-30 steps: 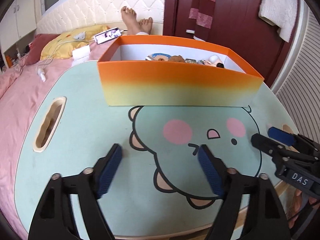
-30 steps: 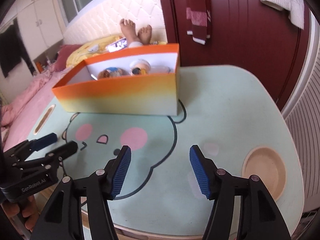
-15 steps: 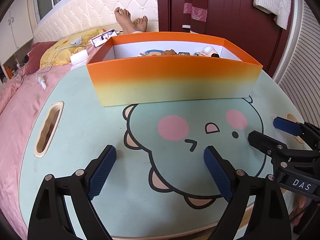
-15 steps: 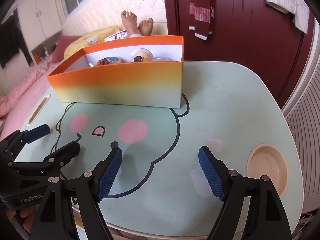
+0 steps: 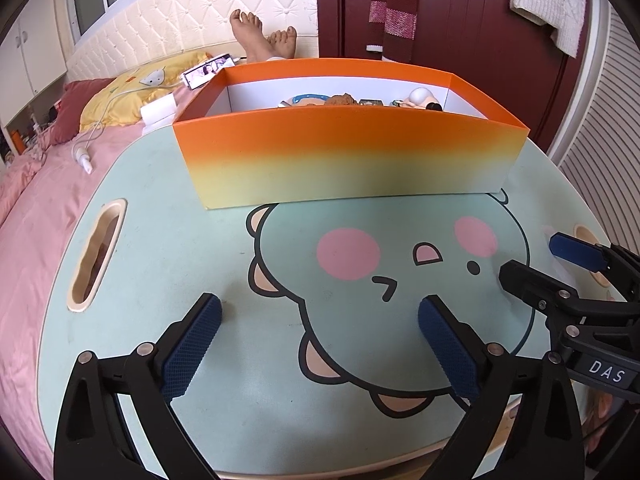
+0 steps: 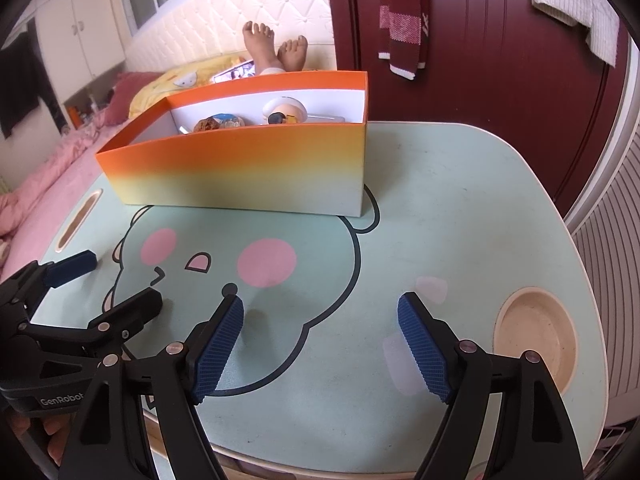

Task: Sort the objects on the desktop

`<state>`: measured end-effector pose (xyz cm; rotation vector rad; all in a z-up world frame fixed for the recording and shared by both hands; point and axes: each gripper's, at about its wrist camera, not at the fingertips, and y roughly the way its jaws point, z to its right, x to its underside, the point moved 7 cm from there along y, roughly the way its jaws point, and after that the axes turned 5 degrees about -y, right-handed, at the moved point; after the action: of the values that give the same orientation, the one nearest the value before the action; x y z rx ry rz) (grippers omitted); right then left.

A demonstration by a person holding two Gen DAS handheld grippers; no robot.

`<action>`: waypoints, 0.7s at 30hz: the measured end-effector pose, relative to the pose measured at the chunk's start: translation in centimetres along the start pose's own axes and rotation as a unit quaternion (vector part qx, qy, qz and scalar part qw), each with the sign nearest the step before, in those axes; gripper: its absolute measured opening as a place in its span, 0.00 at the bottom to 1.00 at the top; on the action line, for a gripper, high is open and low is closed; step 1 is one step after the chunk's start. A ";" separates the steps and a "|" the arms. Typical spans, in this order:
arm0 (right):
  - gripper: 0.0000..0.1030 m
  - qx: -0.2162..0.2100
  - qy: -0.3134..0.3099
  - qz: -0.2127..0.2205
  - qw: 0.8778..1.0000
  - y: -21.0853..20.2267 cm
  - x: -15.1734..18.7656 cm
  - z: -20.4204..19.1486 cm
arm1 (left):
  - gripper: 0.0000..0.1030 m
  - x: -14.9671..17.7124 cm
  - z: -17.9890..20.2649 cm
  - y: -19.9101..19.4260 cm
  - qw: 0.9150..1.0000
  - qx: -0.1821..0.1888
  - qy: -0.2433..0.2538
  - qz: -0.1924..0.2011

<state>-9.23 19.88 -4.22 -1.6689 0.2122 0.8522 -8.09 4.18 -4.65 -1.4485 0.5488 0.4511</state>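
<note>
**Orange box on cartoon table, both grippers spread and empty**

Item 1. Orange box (image 5: 352,160): open-topped cardboard box, walls fading from orange at the rim to pale yellow at the base, white inside. It stands on the far half of the table, nearer the far-left corner in the right wrist view, with its long side facing the grippers. Its base covers the top of the printed cartoon face (image 5: 384,264).

Item 2. Sorted objects (image 6: 248,120): several small things lie inside the box, only their tops showing above the near wall. A brown lumpy piece, a blue-rimmed round piece and a pale rounded figure with a dark spot can be made out; the rest are too hidden to name.

Item 3. Left gripper (image 5: 320,344): blue ribbed pads set wide apart, nothing between them, held above the near part of the table over the lower edge of the cartoon face.

Item 4. Right gripper (image 6: 320,344): pads likewise wide apart and empty, above the near edge, just beside the left gripper.

Item 5. Table (image 6: 460,200): mint-green top with a round wooden recess (image 6: 536,348) near the near-right corner and a slot-shaped handle hole (image 5: 96,256) at the left edge.

Item 6. Surroundings: pink bedding (image 5: 28,216) left of the table, a dark red door (image 6: 500,60) behind it.
</note>
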 end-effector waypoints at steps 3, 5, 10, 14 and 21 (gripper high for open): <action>0.78 0.000 0.001 0.000 1.000 0.1 -0.1 -0.2 | 0.96 0.0 0.0 0.0 1.000 0.000 0.000 0.000; 0.78 -0.001 0.001 0.000 1.000 0.2 -0.1 -0.4 | 0.96 0.0 -0.1 0.0 1.000 0.000 0.000 0.000; 0.78 -0.001 0.002 0.001 1.000 0.4 -0.2 -0.7 | 0.96 0.0 -0.1 0.0 1.000 0.000 0.000 -0.001; 0.78 -0.003 0.003 0.001 1.000 0.7 -0.4 -0.9 | 0.98 -0.1 -0.2 0.1 1.000 0.000 0.000 -0.004; 0.78 -0.005 0.005 0.002 1.000 0.8 -0.5 -0.9 | 0.99 0.1 -1.0 0.0 1.000 0.003 0.004 -0.007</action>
<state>-9.67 18.67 -4.50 -1.6832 0.2193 0.8490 -8.11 3.18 -4.73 -1.4487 0.5450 0.4331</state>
